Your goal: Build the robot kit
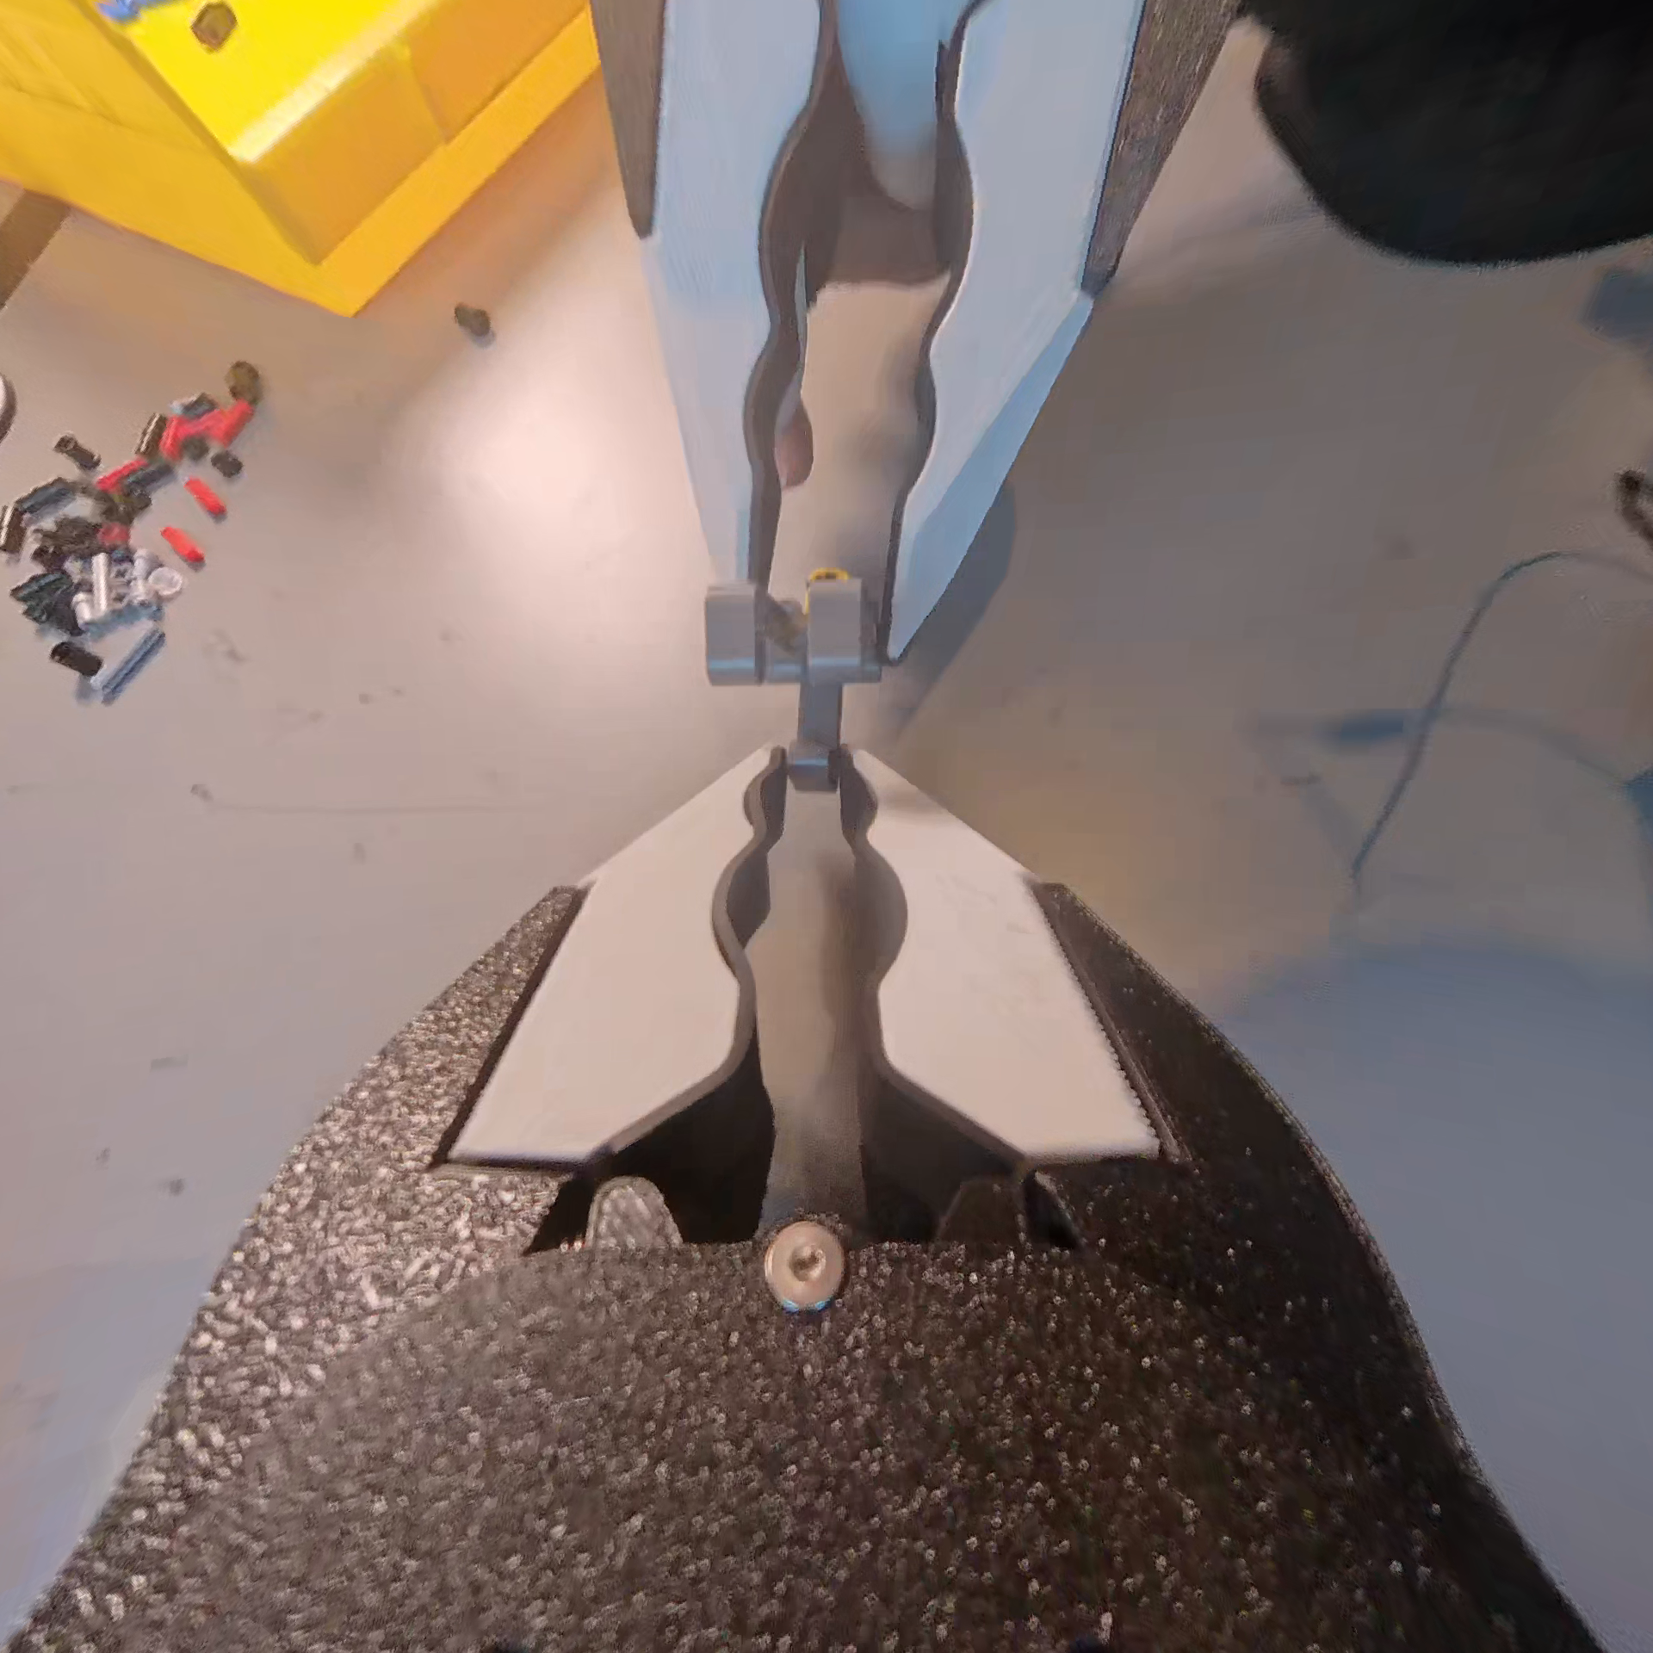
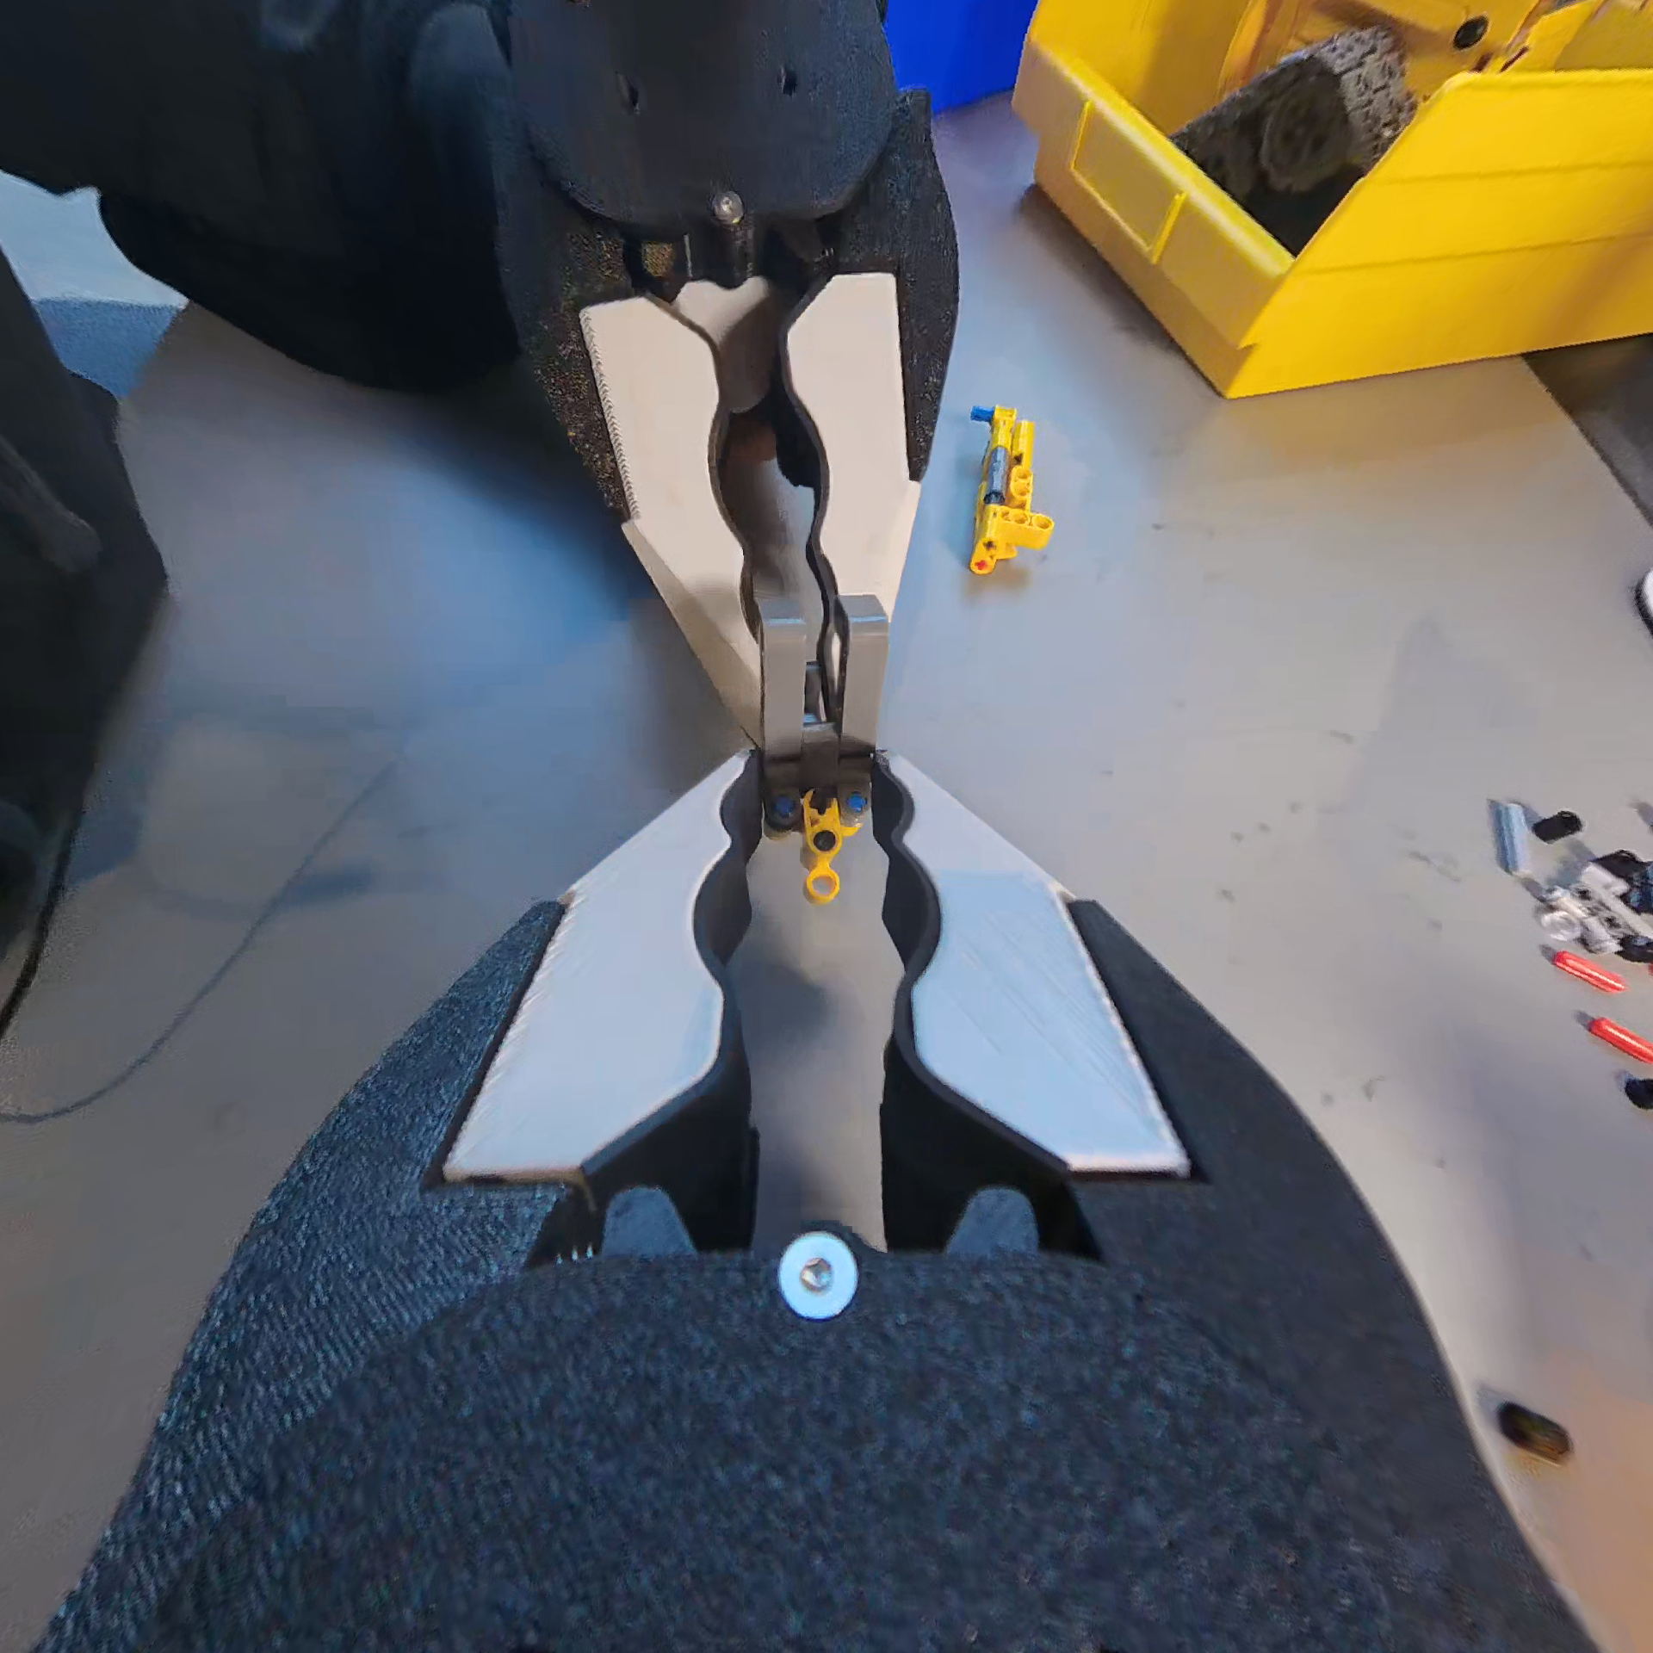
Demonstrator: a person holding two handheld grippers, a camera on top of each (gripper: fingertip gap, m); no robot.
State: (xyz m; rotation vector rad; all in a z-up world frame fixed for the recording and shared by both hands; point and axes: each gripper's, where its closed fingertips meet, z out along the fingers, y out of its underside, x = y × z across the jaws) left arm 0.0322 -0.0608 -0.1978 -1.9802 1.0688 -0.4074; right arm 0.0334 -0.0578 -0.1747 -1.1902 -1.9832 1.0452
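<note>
Our two hand-held grippers, left (image 1: 812, 776) and right (image 2: 816, 776), both pinching one grey forked plastic brick assembly (image 2: 818, 684) above our grey worktop (image 2: 1252, 716).

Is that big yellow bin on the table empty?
No. In the right wrist view the yellow bin holds a dark, knobbly tyre-like wheel lying inside its open top.

The yellow plastic storage bin (image 2: 1395, 268) runs off the top and right edges in the right wrist view, and the dark ridged tyre (image 2: 1297, 134) inside it is half hidden by the wall. The loose heap of small black, red and grey building pieces (image 1: 107, 537) is too small to sort — some cut by the edge. A dark blurred shape (image 1: 1476, 116) fills the left wrist view's top right corner — unidentifiable.
</note>
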